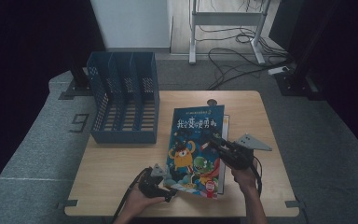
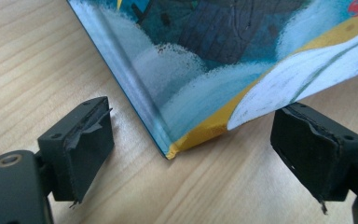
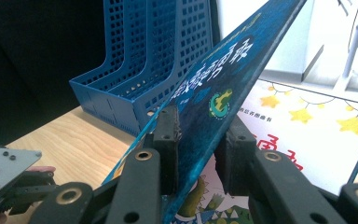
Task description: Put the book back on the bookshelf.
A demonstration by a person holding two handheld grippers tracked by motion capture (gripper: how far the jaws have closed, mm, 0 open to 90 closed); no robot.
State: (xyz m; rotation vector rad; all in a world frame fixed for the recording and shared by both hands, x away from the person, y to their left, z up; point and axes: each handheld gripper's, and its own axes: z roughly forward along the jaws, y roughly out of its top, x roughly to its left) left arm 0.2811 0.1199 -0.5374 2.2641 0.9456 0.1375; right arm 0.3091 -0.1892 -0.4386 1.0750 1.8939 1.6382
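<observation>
A picture book (image 1: 196,144) with a dark blue cover and cartoon monsters is tilted up off the wooden table (image 1: 116,163). In the right gripper view my right gripper (image 3: 200,140) is shut on the book's (image 3: 214,88) long edge, one pad on each face. From the high view the right gripper (image 1: 214,140) comes in from the book's right side. At the book's near-left corner (image 2: 177,144), which rests on the table, my left gripper (image 2: 200,140) stands open, with its pads (image 2: 93,135) well apart from the corner. The left gripper (image 1: 170,193) sits low near the table's front edge.
A blue mesh file rack (image 1: 123,100) with several slots stands at the table's back left, also the file rack (image 3: 140,60) behind the lifted cover. A second book (image 3: 307,126), white with yellow stars, lies flat under the first. Cables and a desk frame are on the floor beyond.
</observation>
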